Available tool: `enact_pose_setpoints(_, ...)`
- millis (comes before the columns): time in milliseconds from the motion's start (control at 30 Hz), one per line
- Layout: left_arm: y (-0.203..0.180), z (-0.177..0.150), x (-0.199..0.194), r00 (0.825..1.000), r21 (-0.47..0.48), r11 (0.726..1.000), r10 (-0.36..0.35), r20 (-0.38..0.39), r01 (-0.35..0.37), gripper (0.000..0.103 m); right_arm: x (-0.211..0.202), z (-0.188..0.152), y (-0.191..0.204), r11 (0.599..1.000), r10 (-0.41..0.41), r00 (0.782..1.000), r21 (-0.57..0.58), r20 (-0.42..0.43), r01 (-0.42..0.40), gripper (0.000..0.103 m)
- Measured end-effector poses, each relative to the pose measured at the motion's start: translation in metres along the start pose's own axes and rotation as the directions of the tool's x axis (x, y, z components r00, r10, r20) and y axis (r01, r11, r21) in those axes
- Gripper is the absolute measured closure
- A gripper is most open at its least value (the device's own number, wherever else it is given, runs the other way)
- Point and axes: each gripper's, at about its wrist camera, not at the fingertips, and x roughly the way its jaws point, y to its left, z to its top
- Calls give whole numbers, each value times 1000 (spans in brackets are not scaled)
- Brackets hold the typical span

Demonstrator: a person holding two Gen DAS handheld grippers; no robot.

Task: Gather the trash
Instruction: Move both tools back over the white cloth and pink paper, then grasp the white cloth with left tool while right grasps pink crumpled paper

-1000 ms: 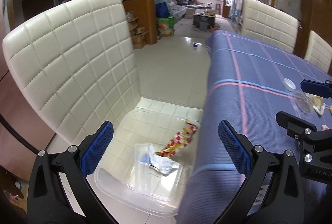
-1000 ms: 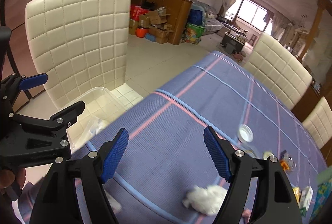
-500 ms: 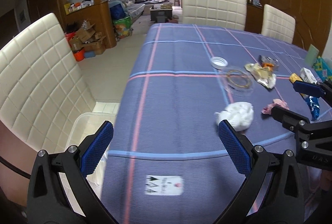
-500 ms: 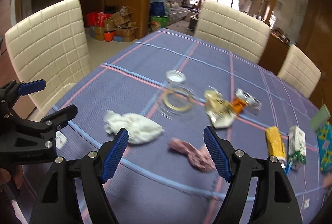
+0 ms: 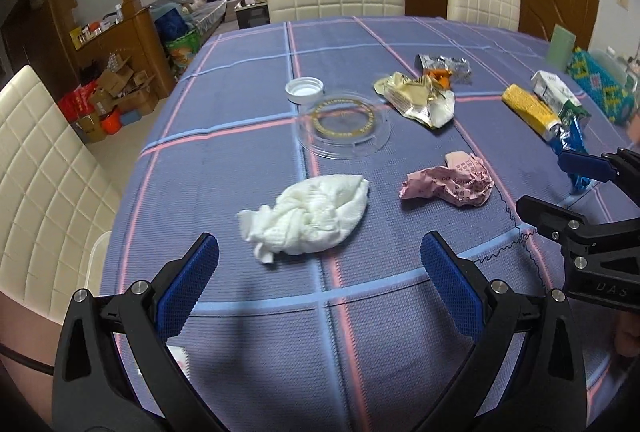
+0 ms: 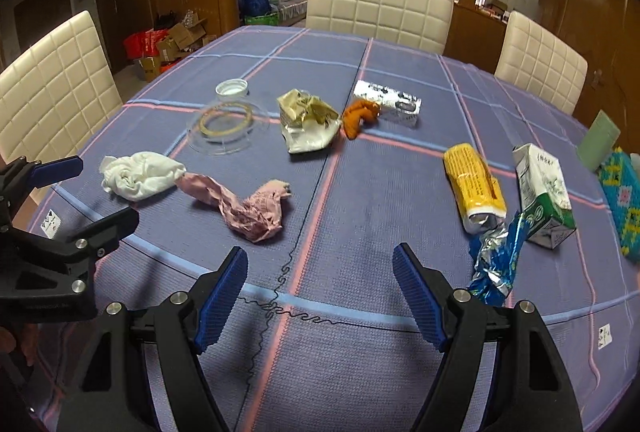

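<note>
Claws, left (image 5: 318, 274) and right (image 6: 320, 292), both spread, empty, above one white tissue (image 5: 308, 218).

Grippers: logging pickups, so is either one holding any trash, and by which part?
Nothing is held. The left gripper and right gripper are both open and empty above the tablecloth.

**Occlusions and cut-offs, both wrist views**

- Right gripper (image 5: 560, 187): in the left wrist view only 2 finger ends enter from the right edge; body cut off.
- Left gripper (image 6: 96, 191): same in the right wrist view, cut by the left edge.
- Blue foil wrapper (image 6: 496, 260): lower end hidden behind a right gripper finger (image 6: 420, 300).
- White label (image 5: 178, 356) on the surface (image 5: 240, 171): half covered by a left gripper finger (image 5: 188, 288); print unreadable.
- Patterned box (image 6: 624, 207): cut by the right edge.
- Pink paper (image 5: 452, 181): print too small to read.
</note>
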Motion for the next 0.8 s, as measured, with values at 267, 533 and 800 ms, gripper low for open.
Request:
enact_pose_setpoints(267, 15, 10, 11, 999, -44, 999, 32, -11, -33, 4, 9, 11, 15, 998, 55, 998, -40, 2, -55, 30)
enact_pose_setpoints(533, 29, 10, 21, 999, -81, 996, 18, -26, -20, 4, 29, 19, 32, 995, 63, 998, -72, -27, -65, 30)
enact_pose_setpoints(800, 30, 12, 39, 999, -79, 997, -9, -54, 5, 4, 42, 22, 27, 995, 77, 996, -59, -45, -80, 48)
